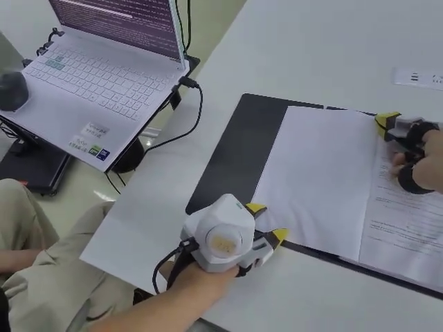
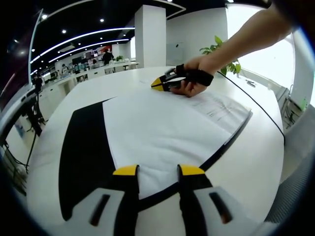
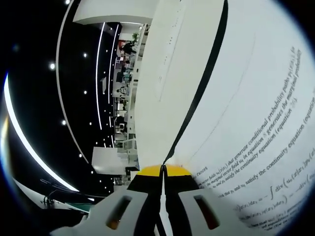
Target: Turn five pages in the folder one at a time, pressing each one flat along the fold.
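A folder [image 1: 235, 152] lies open on a white table [image 1: 311, 41] beside a laptop [image 1: 111, 76]. Its black cover is spread to the person's left, with a blank page [image 1: 318, 180] lying flat over it and a printed page [image 1: 405, 221] to the right. The fold [image 1: 367, 200] between the two sheets runs away from the person, from the folder's near edge to its far edge.

The right gripper [image 1: 386, 122] sits at the far end of that line, its tips at the top edge of the printed page. Its yellow-tipped jaws are closed tight with no gap. Whether a sheet edge is caught between them cannot be told.

The left gripper [image 1: 268, 221] is at the folder's near edge, jaws parted and holding nothing. The bottom edge of the blank page is just ahead of its tips, and the fold lies off to its right.

The right gripper looks better placed to press. The fold stretches from its tips back toward the person, so a stroke along it would run toward the near edge. The left gripper is nearer the blank page's lower edge and could steady it.
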`<state>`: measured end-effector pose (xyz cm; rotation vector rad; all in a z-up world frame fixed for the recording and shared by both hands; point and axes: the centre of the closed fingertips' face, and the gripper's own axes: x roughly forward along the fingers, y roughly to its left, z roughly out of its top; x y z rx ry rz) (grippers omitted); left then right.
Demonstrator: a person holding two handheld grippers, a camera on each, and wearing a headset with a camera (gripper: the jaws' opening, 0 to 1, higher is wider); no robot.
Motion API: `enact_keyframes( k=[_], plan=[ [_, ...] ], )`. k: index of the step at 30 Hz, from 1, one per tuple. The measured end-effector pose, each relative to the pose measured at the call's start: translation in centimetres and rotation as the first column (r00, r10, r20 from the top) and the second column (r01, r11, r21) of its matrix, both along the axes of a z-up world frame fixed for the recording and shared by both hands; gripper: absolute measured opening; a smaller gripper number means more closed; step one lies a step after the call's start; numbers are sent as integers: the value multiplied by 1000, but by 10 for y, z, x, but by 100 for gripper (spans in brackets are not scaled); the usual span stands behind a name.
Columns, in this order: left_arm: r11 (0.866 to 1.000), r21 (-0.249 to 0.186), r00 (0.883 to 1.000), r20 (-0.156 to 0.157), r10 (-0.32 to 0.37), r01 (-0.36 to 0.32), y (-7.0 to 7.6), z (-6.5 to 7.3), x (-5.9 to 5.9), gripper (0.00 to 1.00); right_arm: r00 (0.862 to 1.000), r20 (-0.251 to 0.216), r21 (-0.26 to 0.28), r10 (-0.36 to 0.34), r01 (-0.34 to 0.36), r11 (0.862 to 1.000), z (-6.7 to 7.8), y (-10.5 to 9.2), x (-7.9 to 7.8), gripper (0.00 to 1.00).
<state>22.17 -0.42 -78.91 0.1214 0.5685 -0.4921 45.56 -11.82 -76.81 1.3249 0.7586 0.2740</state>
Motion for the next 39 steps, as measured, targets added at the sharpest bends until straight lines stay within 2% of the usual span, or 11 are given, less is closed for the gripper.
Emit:
enact_keyframes(
  k=[7,16,29,34,36,39],
  plan=[
    [1000,-3,1000,2,1,-1,1,0,0,30,997,-3,2,76,-76,997,1,5,-19,0],
    [1000,-6,1000,5,3,-3,1,0,-1,30,984,-12,4,176,-176,984,1,12,-49,0],
    [1000,-4,1000,8,0,0,2,-1,-1,30,965,-22,19,260,-260,965,5,16,-93,0],
    [1000,-4,1000,8,-1,1,3,-1,0,30,955,-27,28,294,-294,956,6,17,-108,0],
    [1000,-3,1000,9,-1,1,4,-2,0,30,944,-30,27,329,-328,944,5,19,-117,0],
    [1000,-3,1000,9,-2,2,5,-2,0,30,938,-28,34,346,-345,938,4,21,-130,0]
  ],
)
